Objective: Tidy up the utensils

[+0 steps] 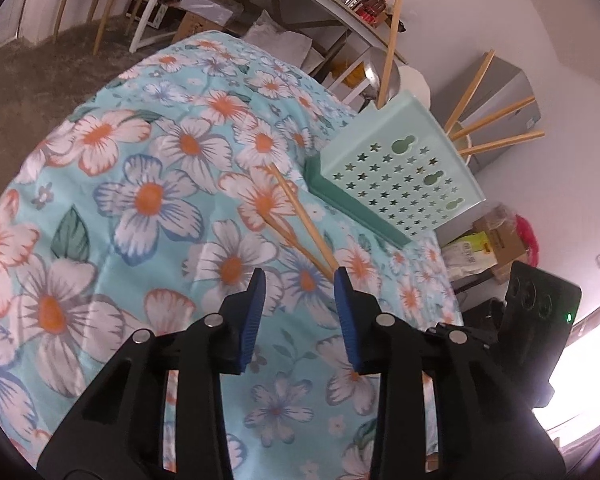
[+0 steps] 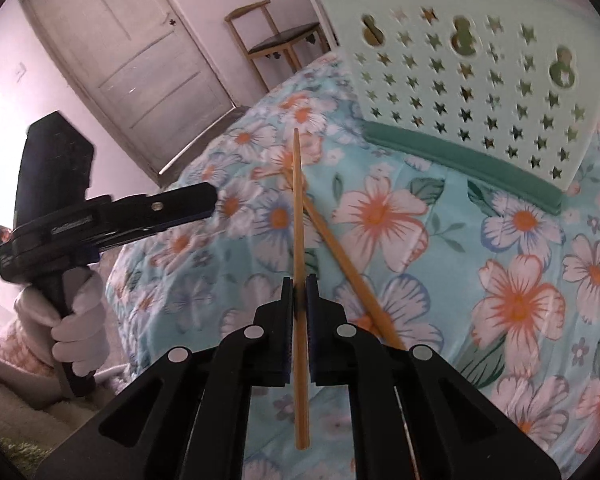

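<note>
The right claw (image 2: 299, 286) is clamping one chopstick (image 2: 297, 200); the left claw (image 1: 300, 280) is hanging apart, another chopstick (image 1: 302, 216) just ahead.

We see a cotton-like cloth (image 1: 148, 184) over the table, matt and softly creased, printed with flowers. The chopsticks (image 1: 296, 216) look like pale wood or bamboo, smooth and matt; the one in the right gripper (image 2: 299, 280) has the same dull grain. The holder (image 1: 404, 176) is pale green plastic, smooth with a faint sheen, pierced with star holes, and its darker green base (image 2: 460, 164) looks like plastic too. Both grippers are matt black plastic with shiny metal pins; the left gripper (image 1: 300, 276) carries ribbed blue pads (image 1: 252, 320), rubbery-looking. The glove (image 2: 80, 320) is white knitted fabric.
</note>
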A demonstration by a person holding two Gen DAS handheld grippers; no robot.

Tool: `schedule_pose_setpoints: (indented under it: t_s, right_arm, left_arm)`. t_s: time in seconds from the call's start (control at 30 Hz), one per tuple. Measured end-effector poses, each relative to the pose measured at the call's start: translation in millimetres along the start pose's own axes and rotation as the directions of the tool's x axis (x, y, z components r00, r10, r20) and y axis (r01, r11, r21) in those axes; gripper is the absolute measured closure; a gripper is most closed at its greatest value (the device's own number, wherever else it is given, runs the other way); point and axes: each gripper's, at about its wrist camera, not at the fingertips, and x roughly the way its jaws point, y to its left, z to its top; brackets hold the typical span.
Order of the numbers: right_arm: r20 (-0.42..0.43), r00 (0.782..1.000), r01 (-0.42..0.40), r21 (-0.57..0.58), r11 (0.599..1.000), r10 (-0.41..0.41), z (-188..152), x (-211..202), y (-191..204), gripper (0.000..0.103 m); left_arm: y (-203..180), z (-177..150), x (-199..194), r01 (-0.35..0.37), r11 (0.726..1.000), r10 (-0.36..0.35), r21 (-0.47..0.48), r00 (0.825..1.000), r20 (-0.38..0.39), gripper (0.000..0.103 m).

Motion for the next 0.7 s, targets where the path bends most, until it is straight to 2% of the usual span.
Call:
schedule_pose_setpoints:
  t_s: [0.07,0.2,0.37,0.5,0.6,0.7]
  right_arm:
    - [-0.013,1.0,0.0,-0.045,0.999,0.0,-3,-2,8,0.097]
    - [-0.06,0.998,-0.008,-0.111,0.994,0.001,-12,7,21,0.097]
    - [-0.078,0.997,-0.03,-0.15,0.988,0.018,-21,9,34,0.095]
    - [-0.022,0.999,-0.028,-0.11,0.993,0.026,-12,-3,25,0.095]
    - [0.014,1.0,0.024,-0.054,0.998,-0.023,-4,-13,8,0.095]
    - [-0.005,0.993,0.119,-0.024,0.993,-0.12,-4,-8,-8,0.095]
  left_arm:
    - [2,0,0,0.035,0.999,-0.035,-0.032,0.999,-0.007,0.07]
    - [9,-1,5,0.06,0.994,-0.063,-0.088,0.997,-0.035,0.068]
    - [14,-5,12,0.024,0.995,-0.031,-0.1,0.997,-0.066,0.068]
    - [18,-5,15,0.0,0.995,-0.009,-0.104,0.997,-0.082,0.068]
    - [21,-6,18,-0.009,0.994,-0.001,-0.11,0.996,-0.089,0.068]
    - [22,-8,18,-0.01,0.994,0.0,-0.108,0.996,-0.088,0.068]
